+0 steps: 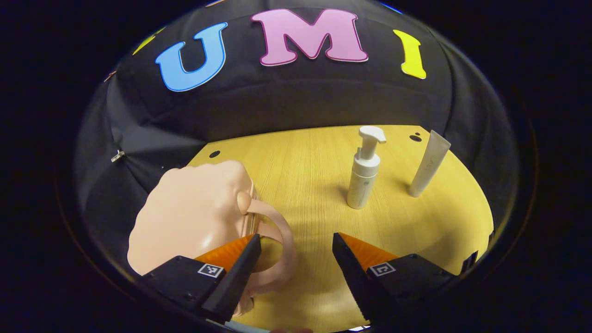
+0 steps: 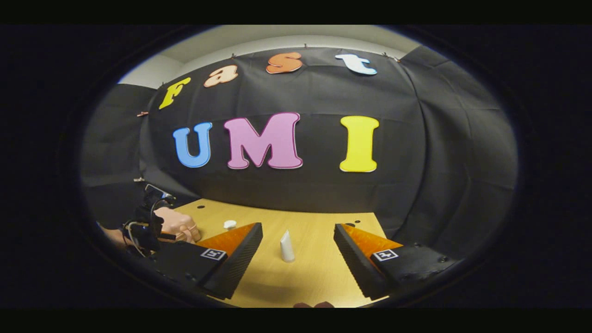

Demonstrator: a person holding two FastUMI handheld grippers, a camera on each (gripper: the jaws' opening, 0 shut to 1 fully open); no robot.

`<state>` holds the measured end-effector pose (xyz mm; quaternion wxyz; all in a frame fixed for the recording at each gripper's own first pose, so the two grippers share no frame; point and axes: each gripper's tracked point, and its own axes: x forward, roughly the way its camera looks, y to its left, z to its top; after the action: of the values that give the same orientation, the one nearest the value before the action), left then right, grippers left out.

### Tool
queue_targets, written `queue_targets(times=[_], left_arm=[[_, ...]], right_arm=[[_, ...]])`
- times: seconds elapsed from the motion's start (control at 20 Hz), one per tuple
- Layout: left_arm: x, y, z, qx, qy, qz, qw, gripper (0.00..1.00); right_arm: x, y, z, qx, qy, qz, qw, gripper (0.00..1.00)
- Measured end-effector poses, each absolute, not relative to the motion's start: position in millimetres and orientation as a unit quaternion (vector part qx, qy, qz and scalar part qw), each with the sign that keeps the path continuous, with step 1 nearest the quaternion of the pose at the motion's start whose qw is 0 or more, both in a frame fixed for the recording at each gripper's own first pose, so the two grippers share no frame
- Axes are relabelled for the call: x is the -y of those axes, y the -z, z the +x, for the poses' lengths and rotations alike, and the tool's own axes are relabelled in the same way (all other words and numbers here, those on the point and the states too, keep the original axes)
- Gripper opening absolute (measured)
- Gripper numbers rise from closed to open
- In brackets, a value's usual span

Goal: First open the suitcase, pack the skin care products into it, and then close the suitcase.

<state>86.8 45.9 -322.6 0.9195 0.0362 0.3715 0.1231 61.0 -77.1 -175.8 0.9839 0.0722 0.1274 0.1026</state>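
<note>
While the suitcase [image 1: 194, 217] lies closed at the left of the table [image 1: 305, 166], we see its pale pink shell low in the left gripper view, with its looped handle [image 1: 277, 240] curving out toward the middle of the tabletop. Our left gripper [image 1: 296, 245] hangs just above that handle with its jaws spread wide; the left finger [image 1: 240, 268] overlaps the loop, but we cannot tell whether it touches it. Farther back and to the right, a white pump bottle [image 1: 364, 173] stands upright on the wood, and a white tube [image 1: 429, 164] stands cap-down just beyond it, leaning slightly; the two are near each other but apart.

In the right gripper view, our right gripper [image 2: 298, 240] also has its jaws spread, holding nothing. Between its fingers we see the tube [image 2: 286, 246] standing on the table [image 2: 314, 277], well ahead. Off to the left, part of the suitcase [image 2: 178, 224] shows behind the left gripper's dark body [image 2: 148, 217], and the top of the pump bottle [image 2: 230, 224] peeks over the finger.
</note>
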Motion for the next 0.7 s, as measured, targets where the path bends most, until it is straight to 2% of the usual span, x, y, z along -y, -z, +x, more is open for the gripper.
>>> queue_targets(times=[0.15, 0.3, 0.4, 0.5, 0.65, 0.7], left_arm=[[-42.1, 338.1, 87.7, -0.392, -0.138, 0.027, 0.909, 0.98], [-35.0, 343.8, 95.2, -0.398, -0.126, 0.02, 0.909, 0.96], [-43.5, 351.0, 95.8, -0.417, -0.124, 0.033, 0.9, 0.89], [-56.1, 350.8, 101.3, -0.416, -0.129, 0.04, 0.899, 0.73], [-63.8, 352.1, 99.5, -0.426, -0.118, 0.016, 0.897, 0.19], [-63.4, 349.6, 101.4, -0.425, -0.108, 0.011, 0.899, 0.18]], right_arm=[[77.6, 191.3, 61.0, -0.151, -0.121, 0.07, 0.979, 0.98], [81.5, 190.9, 60.8, -0.148, -0.124, 0.066, 0.979, 0.99], [85.1, 193.9, 58.2, -0.151, -0.12, 0.065, 0.979, 0.98], [88.8, 195.9, 52.5, -0.153, -0.113, 0.067, 0.979, 0.99], [91.7, 200.1, 41.5, -0.162, -0.102, 0.064, 0.979, 0.98], [92.0, 200.7, 38.0, -0.164, -0.099, 0.063, 0.98, 0.98]])
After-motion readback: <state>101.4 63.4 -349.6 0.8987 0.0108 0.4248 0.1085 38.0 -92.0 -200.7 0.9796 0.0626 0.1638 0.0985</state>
